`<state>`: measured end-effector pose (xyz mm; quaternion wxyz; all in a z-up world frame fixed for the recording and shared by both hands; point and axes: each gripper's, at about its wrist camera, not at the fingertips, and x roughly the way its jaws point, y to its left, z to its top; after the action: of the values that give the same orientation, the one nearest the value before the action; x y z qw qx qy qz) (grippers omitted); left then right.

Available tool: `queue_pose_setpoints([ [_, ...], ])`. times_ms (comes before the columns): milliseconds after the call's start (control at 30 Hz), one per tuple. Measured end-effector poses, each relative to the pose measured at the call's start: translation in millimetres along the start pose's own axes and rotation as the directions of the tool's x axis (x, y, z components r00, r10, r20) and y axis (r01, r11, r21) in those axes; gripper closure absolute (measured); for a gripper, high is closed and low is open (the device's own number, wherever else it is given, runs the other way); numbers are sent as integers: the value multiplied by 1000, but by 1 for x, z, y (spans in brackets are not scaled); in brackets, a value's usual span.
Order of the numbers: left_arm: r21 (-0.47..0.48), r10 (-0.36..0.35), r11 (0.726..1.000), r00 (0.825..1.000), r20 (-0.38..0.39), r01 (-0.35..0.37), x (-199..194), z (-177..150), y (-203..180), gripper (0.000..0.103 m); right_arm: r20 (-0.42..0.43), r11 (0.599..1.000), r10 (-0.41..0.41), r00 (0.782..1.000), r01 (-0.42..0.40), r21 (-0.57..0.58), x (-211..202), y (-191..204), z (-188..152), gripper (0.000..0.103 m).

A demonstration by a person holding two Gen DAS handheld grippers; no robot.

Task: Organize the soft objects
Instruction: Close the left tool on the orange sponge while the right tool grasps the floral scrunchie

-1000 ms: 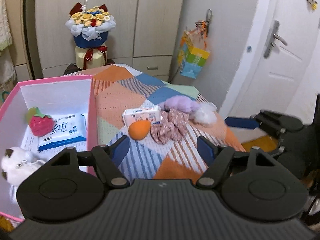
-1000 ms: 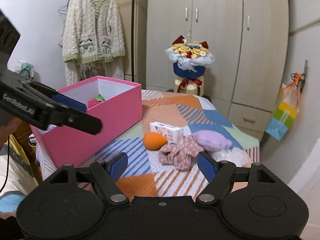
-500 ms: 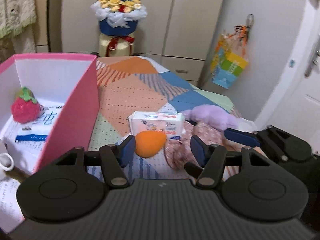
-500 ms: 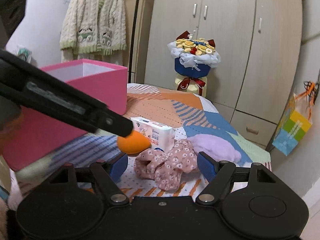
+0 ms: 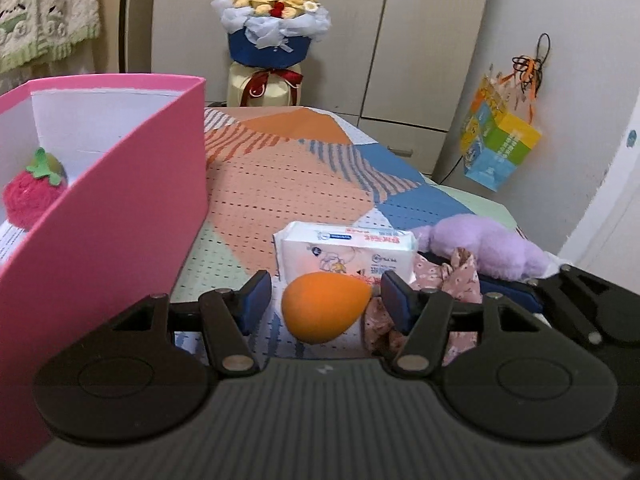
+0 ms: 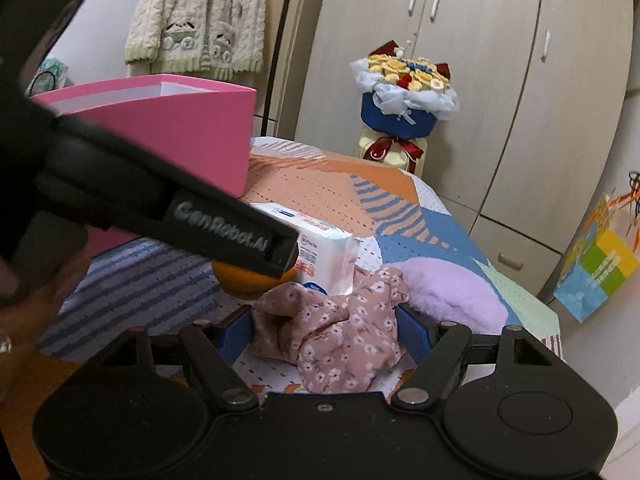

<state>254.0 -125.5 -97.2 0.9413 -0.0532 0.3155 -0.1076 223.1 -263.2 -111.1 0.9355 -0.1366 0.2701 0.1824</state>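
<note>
**Both claws down over the pile, nothing gripped yet**

I count four loose soft things on the patchwork cover [image 5: 280, 184]: one orange egg-shaped sponge [image 5: 324, 306], one white tissue pack [image 5: 344, 252], one pink floral cloth [image 6: 336, 340] and one lilac plush [image 5: 492, 246]. They lie bunched together at the near right end of the cover, the sponge just in front of the pack, the cloth beside both, the plush behind the cloth.

One pink box [image 5: 120, 240] stands to the left of the pile, open at the top. Inside it I can see one red strawberry plush [image 5: 30, 196] against the near wall and a strip of printed white packaging on the floor below it; the rest of the inside is hidden by the wall.

My left gripper [image 5: 324, 300] has the sponge between its two blue pads. Its jaws have just been closing, but I see a gap on each side of the sponge, so they stand apart, not clamped.

My right gripper [image 6: 326, 336] sits over the floral cloth, the cloth bulging between its two pads. The jaws stand wide; the fabric reaches about to both pads, and I see no squeeze on it. The left gripper's arm crosses this view from the upper left.

Behind the bed: one flower bouquet [image 5: 274, 12], one cardigan [image 6: 198, 16] hanging up and one coloured paper bag [image 5: 498, 144] on the wall.
</note>
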Motion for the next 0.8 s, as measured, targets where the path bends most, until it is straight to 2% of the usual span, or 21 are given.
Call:
queue_pose_setpoints([
  [133,2,11,1000,1000,5,-11,3,-4,-2,46,-25,999,9,1000,-8,36,9,-4,-1,23],
  [267,-21,11,1000,1000,-20,-11,7,-6,1,55,-33,999,18,999,-16,51,10,-6,-2,23],
  [333,-16,10,1000,1000,-14,-10,6,-7,1,56,-36,997,35,999,-33,71,10,-9,-3,28],
  [400,-8,9,1000,1000,-11,-9,5,-8,0,56,-35,992,69,997,-65,104,9,-11,-3,41],
  [533,-14,7,1000,1000,-8,-7,3,-8,0,58,-32,991,77,997,-73,108,6,-6,-5,57],
  [600,-21,1,1000,1000,-9,-1,2,-9,1,58,-29,990,84,996,-80,114,4,-3,-7,71],
  [700,-25,3,1000,1000,-3,-3,-3,-11,2,58,-28,988,79,996,-75,132,-1,1,-9,83],
  [800,-31,-2,1000,1000,1,2,-9,-14,3,58,-22,986,58,998,-54,157,-8,7,-12,87],
])
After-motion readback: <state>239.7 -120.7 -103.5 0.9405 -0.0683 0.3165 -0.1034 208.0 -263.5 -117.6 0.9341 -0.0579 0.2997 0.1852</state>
